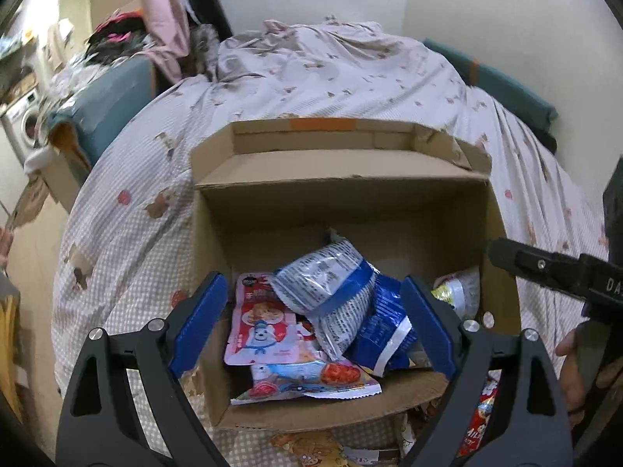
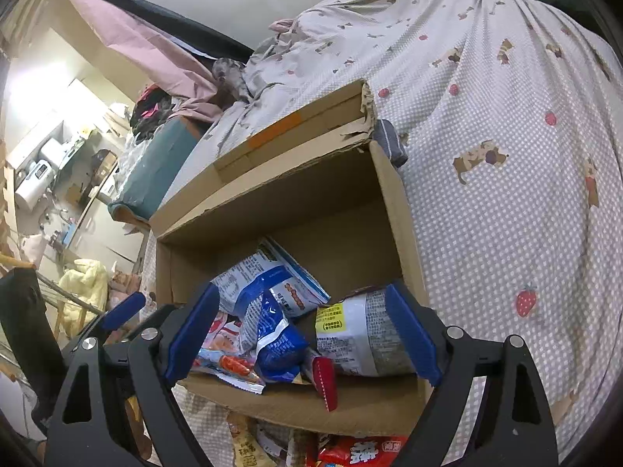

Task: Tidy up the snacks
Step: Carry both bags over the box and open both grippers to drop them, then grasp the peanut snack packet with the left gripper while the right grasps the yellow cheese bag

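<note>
An open cardboard box (image 1: 389,198) sits on the bed and shows in the right wrist view too (image 2: 393,210). Inside lie several snack packets: a grey-and-blue bag (image 1: 331,288), a dark blue bag (image 1: 385,330), a pink packet (image 1: 261,323) and a silver bag with a yellow label (image 2: 358,334). My left gripper (image 1: 315,323) is open and empty over the box's near edge. My right gripper (image 2: 307,330) is open and empty above the box, its right pad beside the silver bag; it also shows in the left wrist view (image 1: 545,268).
More snack packets lie on the bed in front of the box, among them a red one (image 2: 358,451) and a yellow one (image 2: 245,443). The checked bedsheet (image 2: 506,194) surrounds the box. A teal bin (image 1: 105,113) and a washing machine (image 1: 23,124) stand at the left.
</note>
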### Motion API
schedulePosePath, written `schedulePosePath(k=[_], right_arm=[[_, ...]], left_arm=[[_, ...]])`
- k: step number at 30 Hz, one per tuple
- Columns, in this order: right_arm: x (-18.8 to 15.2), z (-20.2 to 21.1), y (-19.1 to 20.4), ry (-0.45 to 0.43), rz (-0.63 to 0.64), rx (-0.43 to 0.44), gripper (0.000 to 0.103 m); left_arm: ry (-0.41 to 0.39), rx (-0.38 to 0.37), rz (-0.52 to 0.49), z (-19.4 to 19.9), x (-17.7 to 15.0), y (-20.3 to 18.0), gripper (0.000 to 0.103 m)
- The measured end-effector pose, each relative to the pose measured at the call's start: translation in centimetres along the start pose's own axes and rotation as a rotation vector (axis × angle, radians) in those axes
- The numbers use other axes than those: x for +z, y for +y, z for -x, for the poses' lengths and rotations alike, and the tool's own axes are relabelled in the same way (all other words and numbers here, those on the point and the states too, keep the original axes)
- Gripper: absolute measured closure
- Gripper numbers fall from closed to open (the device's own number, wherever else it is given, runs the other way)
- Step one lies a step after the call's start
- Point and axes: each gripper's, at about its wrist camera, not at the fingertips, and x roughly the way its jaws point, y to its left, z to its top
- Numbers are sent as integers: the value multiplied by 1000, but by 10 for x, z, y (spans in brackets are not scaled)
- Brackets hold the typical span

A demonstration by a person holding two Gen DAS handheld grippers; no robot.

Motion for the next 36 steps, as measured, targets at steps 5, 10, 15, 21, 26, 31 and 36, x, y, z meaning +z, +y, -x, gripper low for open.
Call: schedulePosePath(k=[5, 10, 15, 21, 26, 31, 36], right_arm=[[1, 1, -2, 1, 0, -7, 14], [1, 1, -2, 10, 0, -9, 14], [-1, 4, 1, 10, 9, -10, 14], [-13, 6, 9, 28, 33, -18, 14], [-23, 23, 16, 38, 57, -22, 14], [-34, 42, 17, 41, 67, -37, 14], [-50, 55, 8, 60, 25, -49, 14]], left_arm=[[-12, 11, 56, 4, 2, 16, 14], [-5, 15, 61, 3, 3, 17, 14], [-4, 7, 57, 9, -3, 14, 14], [-2, 1, 60, 24, -11, 13, 14], [9, 28, 65, 38, -24, 17, 14], [60, 39, 127, 46, -45, 28, 14], [76, 53, 148, 60, -64, 33, 14]])
